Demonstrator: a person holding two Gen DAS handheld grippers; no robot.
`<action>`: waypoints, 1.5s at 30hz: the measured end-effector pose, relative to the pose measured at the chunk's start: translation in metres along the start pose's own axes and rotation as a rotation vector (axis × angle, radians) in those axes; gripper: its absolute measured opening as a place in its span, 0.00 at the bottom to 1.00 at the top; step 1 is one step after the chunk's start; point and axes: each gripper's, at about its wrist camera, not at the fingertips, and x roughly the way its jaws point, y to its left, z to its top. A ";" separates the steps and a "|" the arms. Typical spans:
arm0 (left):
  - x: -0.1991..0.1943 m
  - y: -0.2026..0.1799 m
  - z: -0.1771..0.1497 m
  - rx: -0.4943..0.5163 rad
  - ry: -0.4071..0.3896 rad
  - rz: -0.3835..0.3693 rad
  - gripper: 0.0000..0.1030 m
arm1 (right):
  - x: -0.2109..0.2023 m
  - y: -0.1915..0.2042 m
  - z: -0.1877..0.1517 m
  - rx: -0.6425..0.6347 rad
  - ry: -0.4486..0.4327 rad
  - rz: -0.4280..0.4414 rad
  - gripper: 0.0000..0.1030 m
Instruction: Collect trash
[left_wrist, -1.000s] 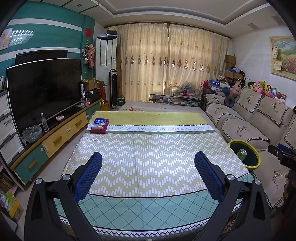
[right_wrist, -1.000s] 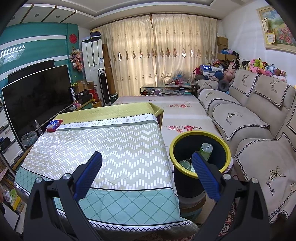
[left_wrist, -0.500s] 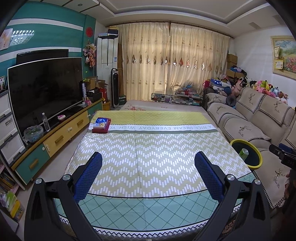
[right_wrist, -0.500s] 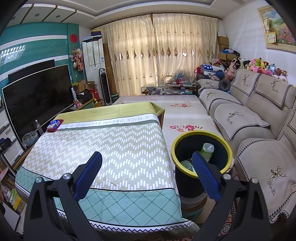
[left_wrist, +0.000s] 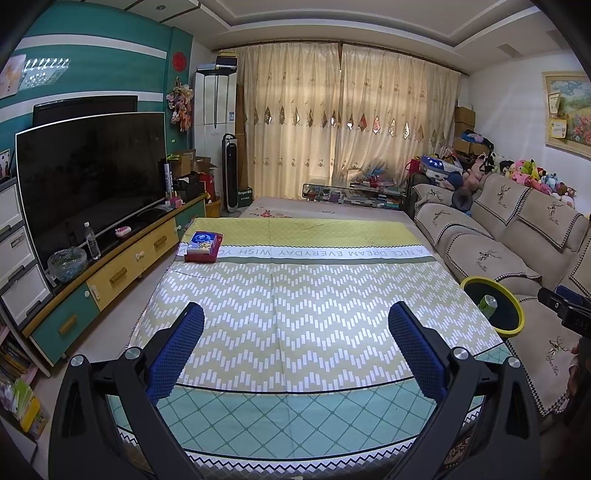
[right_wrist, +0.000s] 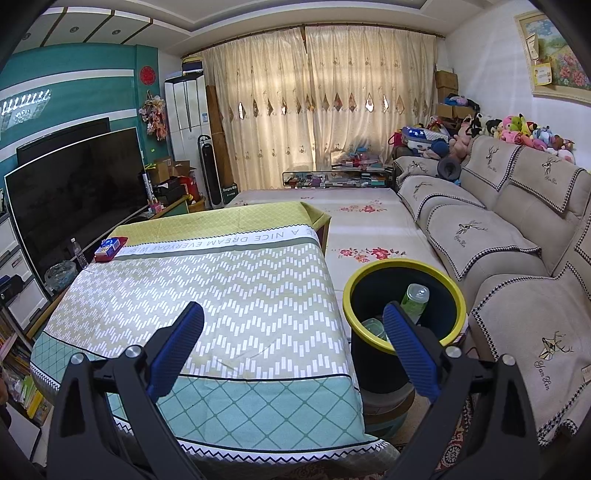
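Both the left hand-held gripper and the right hand-held gripper are wide open and hold nothing. The green bottle leans in the bin, neck up.

The left wrist view looks out from just above the near edge of the cloth-covered table, squarely down its length toward the curtains at the far wall, with the television at frame left and the sofa at right. The right wrist view sits further to the right (over the table's near right corner), angled slightly left, so the table fills its lower left and the yellow-rimmed bin stands close at lower centre. Both share the table, tissue box, curtains, television, sofa and bin.
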 end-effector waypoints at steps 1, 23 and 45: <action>0.000 0.000 0.000 0.000 0.000 0.000 0.95 | 0.001 0.000 0.000 -0.001 0.001 0.000 0.90; 0.007 -0.002 -0.003 0.004 0.021 -0.003 0.95 | 0.011 0.002 -0.003 -0.002 0.014 0.007 0.90; 0.014 -0.005 -0.002 0.018 0.034 -0.013 0.95 | 0.017 0.003 -0.008 0.002 0.021 0.012 0.91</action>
